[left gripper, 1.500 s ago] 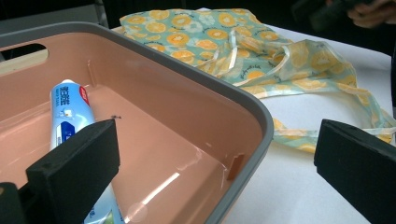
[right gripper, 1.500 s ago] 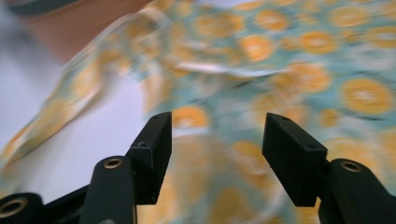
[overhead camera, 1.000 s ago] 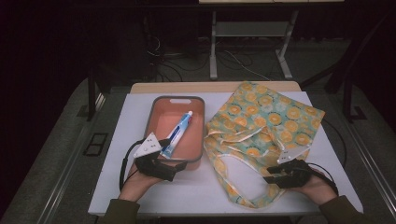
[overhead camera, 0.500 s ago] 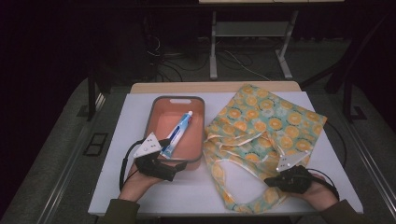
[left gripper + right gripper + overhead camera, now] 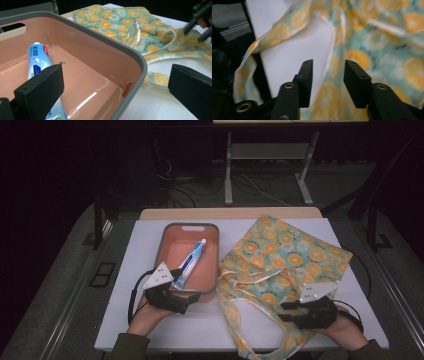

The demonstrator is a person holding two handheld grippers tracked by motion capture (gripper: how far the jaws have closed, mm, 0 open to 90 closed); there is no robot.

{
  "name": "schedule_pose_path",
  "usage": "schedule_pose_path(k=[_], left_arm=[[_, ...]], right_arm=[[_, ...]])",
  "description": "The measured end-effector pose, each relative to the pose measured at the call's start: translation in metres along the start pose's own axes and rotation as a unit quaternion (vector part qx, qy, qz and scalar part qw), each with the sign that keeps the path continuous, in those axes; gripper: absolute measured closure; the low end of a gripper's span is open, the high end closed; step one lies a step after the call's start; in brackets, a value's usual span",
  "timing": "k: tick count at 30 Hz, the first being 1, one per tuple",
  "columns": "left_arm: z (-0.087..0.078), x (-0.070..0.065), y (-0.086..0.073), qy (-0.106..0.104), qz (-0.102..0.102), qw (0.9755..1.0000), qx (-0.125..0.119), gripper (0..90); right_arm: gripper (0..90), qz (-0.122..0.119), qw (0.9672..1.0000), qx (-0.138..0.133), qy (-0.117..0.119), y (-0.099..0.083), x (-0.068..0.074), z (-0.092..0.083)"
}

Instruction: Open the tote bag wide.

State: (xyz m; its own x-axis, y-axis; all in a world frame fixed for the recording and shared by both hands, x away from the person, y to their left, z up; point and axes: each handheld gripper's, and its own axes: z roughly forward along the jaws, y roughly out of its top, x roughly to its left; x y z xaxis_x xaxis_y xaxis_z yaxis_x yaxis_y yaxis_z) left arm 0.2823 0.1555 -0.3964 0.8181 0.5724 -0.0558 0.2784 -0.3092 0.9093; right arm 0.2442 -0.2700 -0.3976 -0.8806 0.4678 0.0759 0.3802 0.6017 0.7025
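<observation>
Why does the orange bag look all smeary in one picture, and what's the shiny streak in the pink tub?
Right gripper view: the bag is motion-blurred, while the black fingers stay sharp. Left gripper view: the streak is lamp glare on the tub floor; the toothpaste tube is crisp. High view: the table is bright, the room behind dark.

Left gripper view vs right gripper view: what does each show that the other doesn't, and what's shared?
Left gripper view alone: the salmon-pink bin with a grey rim, the toothpaste tube lying inside it, and, far off at the upper right, the right gripper over the cloth. Its own jaws stand wide apart around the bin's near corner.

Right gripper view alone: a loose handle strap hanging past the table edge, and dark floor beyond.

Shared: the orange-print tote bag and the white tabletop.
</observation>
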Motion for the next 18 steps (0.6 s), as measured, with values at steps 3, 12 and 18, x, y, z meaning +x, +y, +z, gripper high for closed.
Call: schedule_pose_path(k=[3, 12, 18], left_arm=[[0.0, 0.0, 0.0, 0.0, 0.001, 1.0, 0.0, 0.0], [0.0, 0.0, 0.0, -0.001, 0.0, 1.0, -0.001, 0.0], [0.0, 0.0, 0.0, -0.001, -0.001, 1.0, 0.0, 0.0]], right_arm=[[56.7, -0.007, 0.9999, 0.0, -0.013, 0.016, -0.011, 0.008], [63.1, -0.01, 0.9983, 0.058, 0.004, 0.04, -0.036, 0.072], [86.1, -0.004, 0.9967, 0.081, 0.012, 0.034, -0.044, 0.086]])
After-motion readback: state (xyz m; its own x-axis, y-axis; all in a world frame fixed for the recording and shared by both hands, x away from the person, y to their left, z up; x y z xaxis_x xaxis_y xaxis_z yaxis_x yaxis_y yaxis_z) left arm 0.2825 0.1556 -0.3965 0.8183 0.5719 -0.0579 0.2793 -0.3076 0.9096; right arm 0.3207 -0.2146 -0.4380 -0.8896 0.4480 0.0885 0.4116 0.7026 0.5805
